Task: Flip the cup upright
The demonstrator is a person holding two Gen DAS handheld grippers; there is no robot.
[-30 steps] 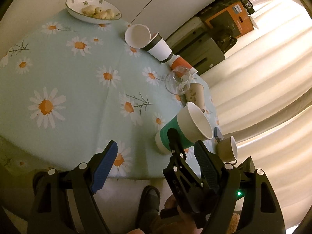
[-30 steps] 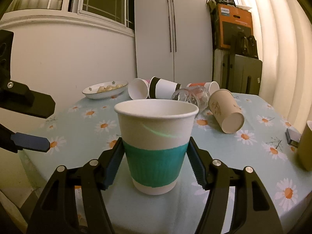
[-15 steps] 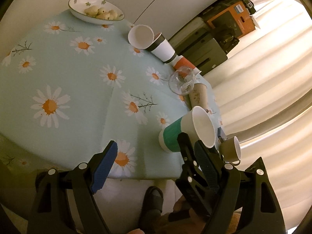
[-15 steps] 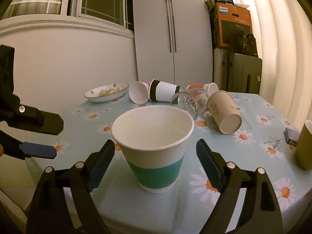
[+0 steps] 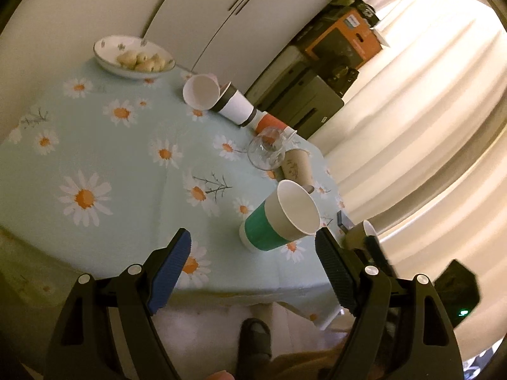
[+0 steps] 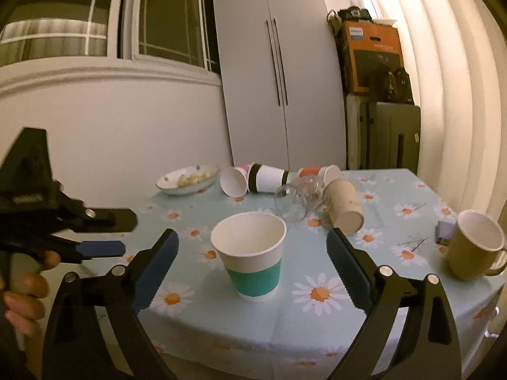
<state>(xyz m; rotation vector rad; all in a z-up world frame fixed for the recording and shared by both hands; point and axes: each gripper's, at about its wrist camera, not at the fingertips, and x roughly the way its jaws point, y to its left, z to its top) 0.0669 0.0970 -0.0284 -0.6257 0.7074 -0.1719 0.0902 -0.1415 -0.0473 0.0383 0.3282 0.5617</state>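
Jaws spread wide, right gripper (image 6: 252, 255) flanks upright teal-banded paper cup (image 6: 250, 255).

Ahead of me a white two-door wardrobe (image 6: 279, 72) stands between a dark window (image 6: 95, 15) and pale curtains (image 6: 443, 72), beside an orange box (image 6: 374, 53) stacked on grey cases (image 6: 383, 136).
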